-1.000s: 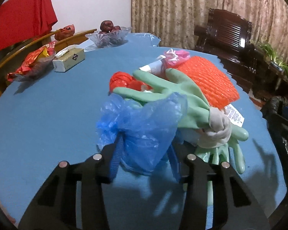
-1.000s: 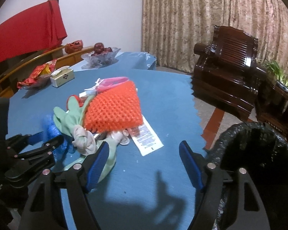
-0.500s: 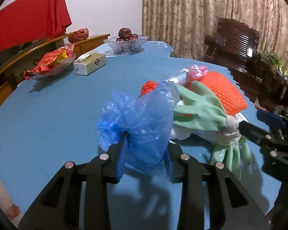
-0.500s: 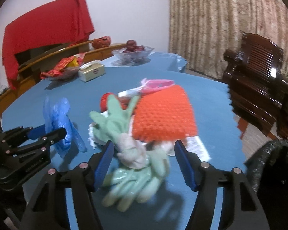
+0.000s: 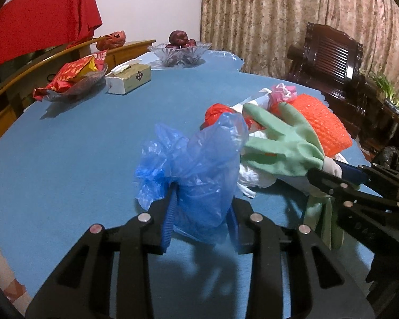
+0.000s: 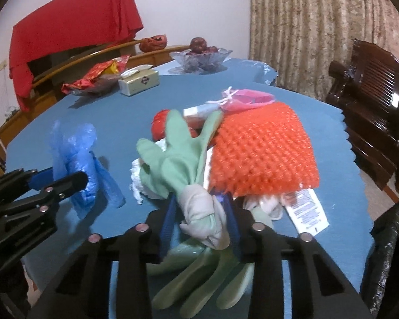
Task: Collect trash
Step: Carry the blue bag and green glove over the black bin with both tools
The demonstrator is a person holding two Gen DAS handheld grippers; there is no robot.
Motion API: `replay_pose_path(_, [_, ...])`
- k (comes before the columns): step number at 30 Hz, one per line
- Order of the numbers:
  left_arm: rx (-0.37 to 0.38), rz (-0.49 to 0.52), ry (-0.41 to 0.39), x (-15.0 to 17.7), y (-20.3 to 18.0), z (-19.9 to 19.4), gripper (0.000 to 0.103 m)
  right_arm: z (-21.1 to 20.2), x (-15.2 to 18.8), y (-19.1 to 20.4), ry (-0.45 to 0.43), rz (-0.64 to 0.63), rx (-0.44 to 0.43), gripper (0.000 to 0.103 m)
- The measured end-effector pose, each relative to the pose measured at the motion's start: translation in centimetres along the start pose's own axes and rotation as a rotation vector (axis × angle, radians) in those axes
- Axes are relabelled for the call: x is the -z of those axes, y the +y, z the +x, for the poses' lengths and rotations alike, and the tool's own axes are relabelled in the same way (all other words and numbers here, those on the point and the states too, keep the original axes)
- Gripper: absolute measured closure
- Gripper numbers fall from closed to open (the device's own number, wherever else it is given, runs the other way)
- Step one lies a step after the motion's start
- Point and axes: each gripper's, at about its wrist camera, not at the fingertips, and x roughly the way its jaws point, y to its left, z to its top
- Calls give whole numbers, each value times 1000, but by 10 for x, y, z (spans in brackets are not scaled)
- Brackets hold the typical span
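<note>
My left gripper (image 5: 200, 212) is shut on a crumpled blue plastic bag (image 5: 196, 164), held just above the blue table (image 5: 66, 146). It also shows at the left of the right wrist view (image 6: 79, 156). My right gripper (image 6: 199, 212) is shut on the knotted middle of a pair of green rubber gloves (image 6: 178, 154); they show in the left wrist view too (image 5: 282, 143). Beside the gloves lie an orange foam net (image 6: 260, 154), a red scrap (image 6: 161, 122), a pink bag (image 6: 247, 97), white crumpled paper (image 5: 252, 178) and a white label (image 6: 307, 212).
A black-lined trash bin (image 6: 388, 252) stands off the table's right edge. At the table's far side are a tissue box (image 5: 127, 79), a dish of red snack packets (image 5: 74, 79) and a glass fruit bowl (image 5: 181, 51). A dark wooden chair (image 5: 329, 61) stands at the right.
My right gripper swung from the table's edge onto the gloves and shut on their knot. My left gripper closed on the blue bag and lifted it slightly.
</note>
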Motion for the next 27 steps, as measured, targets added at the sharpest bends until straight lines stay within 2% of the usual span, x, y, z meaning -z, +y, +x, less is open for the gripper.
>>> replay_pose_path(8, [-8, 0, -15, -4, 0, -10, 70, -22, -4, 8, -26, 17, -88, 77])
replay_pose_path(16, [16, 15, -58, -14, -13, -33, 70, -70, -16, -7, -123, 71, -135, 77])
replay_pose_path(21, [81, 54, -96, -26, -42, -50, 70, -112, -23, -33, -201, 107, -80, 77])
replay_pose_path(27, [215, 133, -126, -36, -104, -63, 70, -162, -9, -86, -241, 162, 79, 77])
